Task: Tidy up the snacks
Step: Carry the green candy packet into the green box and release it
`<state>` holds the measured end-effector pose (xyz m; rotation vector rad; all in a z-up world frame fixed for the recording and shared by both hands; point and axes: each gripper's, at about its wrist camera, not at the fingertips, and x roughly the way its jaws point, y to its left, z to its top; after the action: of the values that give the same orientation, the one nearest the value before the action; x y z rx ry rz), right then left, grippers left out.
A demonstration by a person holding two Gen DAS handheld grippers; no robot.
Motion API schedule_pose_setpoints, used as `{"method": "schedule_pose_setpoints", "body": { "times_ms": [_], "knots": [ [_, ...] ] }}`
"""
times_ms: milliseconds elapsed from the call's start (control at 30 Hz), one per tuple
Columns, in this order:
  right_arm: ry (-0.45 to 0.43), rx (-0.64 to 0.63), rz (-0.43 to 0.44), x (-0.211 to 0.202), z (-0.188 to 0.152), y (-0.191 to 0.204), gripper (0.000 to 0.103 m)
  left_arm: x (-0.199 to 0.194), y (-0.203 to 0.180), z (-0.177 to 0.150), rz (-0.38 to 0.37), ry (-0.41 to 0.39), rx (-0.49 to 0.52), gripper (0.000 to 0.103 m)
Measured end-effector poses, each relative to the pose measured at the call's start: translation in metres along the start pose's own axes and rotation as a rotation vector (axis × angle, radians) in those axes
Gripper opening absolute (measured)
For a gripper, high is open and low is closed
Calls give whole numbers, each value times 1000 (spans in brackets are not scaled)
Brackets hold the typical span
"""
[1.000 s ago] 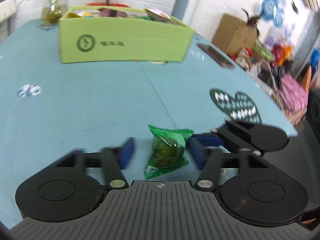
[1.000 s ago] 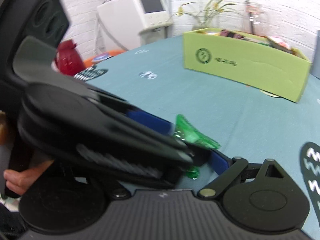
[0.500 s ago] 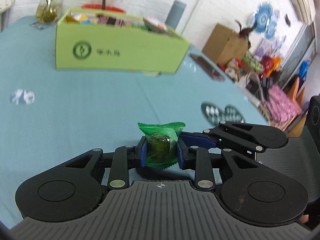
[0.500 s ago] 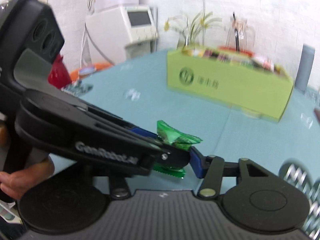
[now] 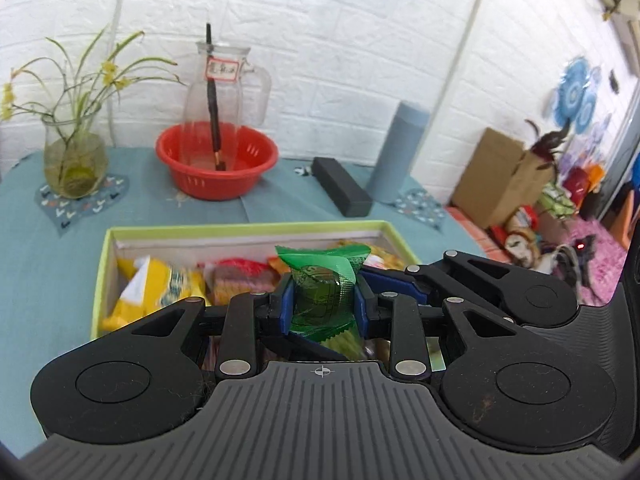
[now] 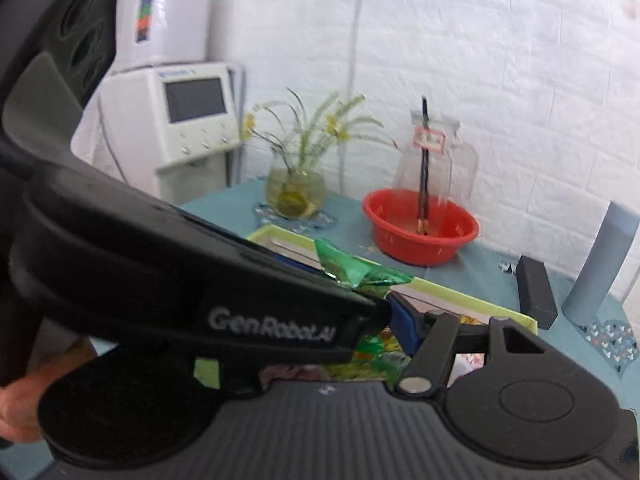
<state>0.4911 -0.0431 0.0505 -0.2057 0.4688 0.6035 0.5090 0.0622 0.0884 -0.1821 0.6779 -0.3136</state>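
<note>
My left gripper [image 5: 322, 303] is shut on a green wrapped snack [image 5: 322, 285] and holds it above the light green box [image 5: 105, 252], which holds several yellow and red snack packets [image 5: 160, 286]. The snack also shows in the right wrist view [image 6: 352, 272], poking out past the left gripper's black body [image 6: 192, 292], over the box rim [image 6: 472, 296]. The right gripper sits close beside the left one; only its right blue pad [image 6: 404, 326] shows, the rest is hidden, so I cannot tell whether it is open.
Behind the box stand a red basin [image 5: 216, 160] with a glass jug [image 5: 224, 88], a plant vase [image 5: 74, 160], a black bar [image 5: 340, 190] and a grey-blue cylinder [image 5: 394, 152]. The teal table edge [image 5: 452, 216] runs at the right.
The left gripper closed on the green snack on the tablecloth, lifted it and carried it forward to above the open box. The right gripper moved along beside it.
</note>
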Motion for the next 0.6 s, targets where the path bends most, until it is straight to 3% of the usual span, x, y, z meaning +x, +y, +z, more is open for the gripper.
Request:
{"method": "schedule_pose_setpoints", "body": {
  "times_ms": [100, 167, 233, 300, 367, 433, 600],
  "knots": [
    [95, 33, 17, 32, -7, -15, 66, 38, 10, -1, 21, 70, 2, 7],
    [89, 17, 18, 35, -14, -15, 70, 45, 16, -8, 9, 64, -6, 10],
    [81, 11, 0, 30, -16, -12, 74, 39, 17, -10, -1, 26, -4, 31],
    [68, 14, -31, 25, -15, -11, 88, 31, 14, -7, 33, -23, -2, 65],
    [41, 32, -56, 14, -12, -14, 96, 17, 9, -6, 42, -71, 13, 69],
    [-6, 57, -26, -9, -11, -15, 97, -6, 1, -7, 47, -122, 34, 71],
    [-108, 65, -18, -82, -25, 7, 102, -74, -19, -29, 49, -252, 60, 87]
  ]
}}
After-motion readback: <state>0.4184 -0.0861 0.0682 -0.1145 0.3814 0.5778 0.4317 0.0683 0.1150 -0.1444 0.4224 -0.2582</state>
